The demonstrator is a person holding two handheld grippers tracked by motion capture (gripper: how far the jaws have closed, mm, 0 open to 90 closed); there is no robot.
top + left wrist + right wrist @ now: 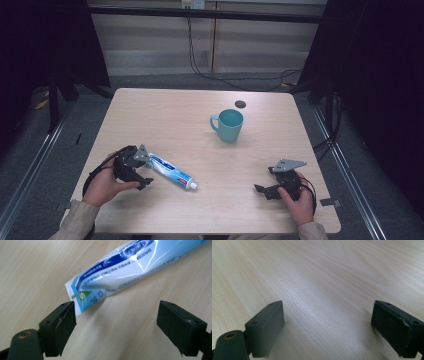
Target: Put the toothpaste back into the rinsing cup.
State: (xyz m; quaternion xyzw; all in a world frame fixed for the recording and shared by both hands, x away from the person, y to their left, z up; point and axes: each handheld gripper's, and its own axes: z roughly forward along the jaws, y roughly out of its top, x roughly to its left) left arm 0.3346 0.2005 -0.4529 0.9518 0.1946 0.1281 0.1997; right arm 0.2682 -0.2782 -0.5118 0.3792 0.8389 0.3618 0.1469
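Note:
A blue and white toothpaste tube lies flat on the wooden table, its white cap pointing right. My left gripper sits at the tube's flat crimped end, held by a hand. In the left gripper view the jaws stand wide apart; the tube's crimped end lies just ahead of the left jaw, and nothing is pinched between the pads. A teal mug stands upright right of the table's middle. My right gripper rests low near the front right, jaws wide apart over bare wood.
A small dark round disc lies behind the mug near the far edge. Black frame posts stand at the table's left and right, and cables hang behind it. Bare wood spans between the two grippers.

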